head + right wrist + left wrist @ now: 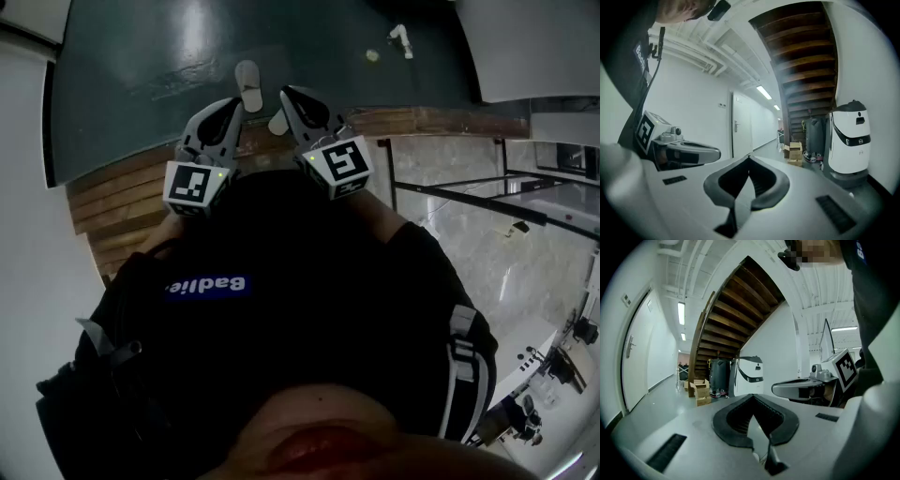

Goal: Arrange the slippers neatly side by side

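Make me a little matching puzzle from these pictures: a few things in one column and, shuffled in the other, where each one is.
Things
1. white slipper
2. cardboard boxes
3. white machine
4. door

Places
A. low on the floor by the foot of the wooden staircase, far down the hall
B. set in the hall's left wall
C. on the dark floor, in the head view
D. standing tall at the right edge of the right gripper view

Pairs: 1-C, 2-A, 3-D, 4-B
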Demonstrator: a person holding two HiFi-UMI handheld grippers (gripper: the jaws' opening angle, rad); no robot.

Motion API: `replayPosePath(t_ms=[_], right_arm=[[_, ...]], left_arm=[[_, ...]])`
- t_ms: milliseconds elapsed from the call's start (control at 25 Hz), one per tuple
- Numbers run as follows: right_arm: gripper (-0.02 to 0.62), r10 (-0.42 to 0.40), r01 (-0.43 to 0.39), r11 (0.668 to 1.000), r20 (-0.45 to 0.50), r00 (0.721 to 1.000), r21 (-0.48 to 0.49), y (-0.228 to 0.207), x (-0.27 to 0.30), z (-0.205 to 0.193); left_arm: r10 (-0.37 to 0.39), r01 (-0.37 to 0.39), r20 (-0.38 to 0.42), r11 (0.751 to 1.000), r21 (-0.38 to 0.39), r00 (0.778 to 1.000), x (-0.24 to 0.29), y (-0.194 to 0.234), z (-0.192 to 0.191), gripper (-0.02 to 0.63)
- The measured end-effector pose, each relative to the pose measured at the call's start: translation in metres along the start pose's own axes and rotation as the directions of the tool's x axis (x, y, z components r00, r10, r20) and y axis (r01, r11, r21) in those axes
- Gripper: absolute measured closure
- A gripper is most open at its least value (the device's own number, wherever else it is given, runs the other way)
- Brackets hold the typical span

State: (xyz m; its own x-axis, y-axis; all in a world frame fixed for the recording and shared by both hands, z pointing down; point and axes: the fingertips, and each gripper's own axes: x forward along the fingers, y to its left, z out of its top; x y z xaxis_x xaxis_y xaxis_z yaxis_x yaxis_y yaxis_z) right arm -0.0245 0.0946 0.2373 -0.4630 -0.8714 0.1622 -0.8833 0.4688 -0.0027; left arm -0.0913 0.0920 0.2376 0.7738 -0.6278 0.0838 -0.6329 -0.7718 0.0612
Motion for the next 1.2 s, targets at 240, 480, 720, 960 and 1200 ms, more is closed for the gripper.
replayPosePath(t_ms=[240,480,720,960,1200], right_arm=[[0.595,-0.003,0.003,1.0,-0.003,1.0,0.004,0.002,0.0,0.003],[0.595,-0.01,0.01,1.0,-0.005,1.0,0.008,0.004,-0.004,-0.002],[0.595,-0.016,0.016,1.0,-0.009,1.0,0.023,0.004,-0.007,-0.007],[0.595,-0.021,0.021,0.997,-0.007,1.0,0.076,-0.008,-0.011,-0.017],[0.595,0.002,0.0,0.993,-0.014,1.0,0.115,-0.025,-0.017,-0.032]], left_arm=[[-0.005,0.005,-0.005,1.0,-0.004,1.0,-0.001,0.0,0.003,0.606],[-0.011,0.011,-0.005,1.0,-0.005,1.0,-0.003,-0.003,-0.002,0.606],[0.001,-0.001,-0.013,1.0,-0.022,1.0,-0.006,-0.001,-0.005,0.606],[0.021,-0.023,-0.041,0.999,-0.046,0.999,-0.001,0.0,-0.013,0.606],[0.028,-0.031,-0.079,0.999,-0.038,0.997,0.015,-0.014,-0.022,0.606]])
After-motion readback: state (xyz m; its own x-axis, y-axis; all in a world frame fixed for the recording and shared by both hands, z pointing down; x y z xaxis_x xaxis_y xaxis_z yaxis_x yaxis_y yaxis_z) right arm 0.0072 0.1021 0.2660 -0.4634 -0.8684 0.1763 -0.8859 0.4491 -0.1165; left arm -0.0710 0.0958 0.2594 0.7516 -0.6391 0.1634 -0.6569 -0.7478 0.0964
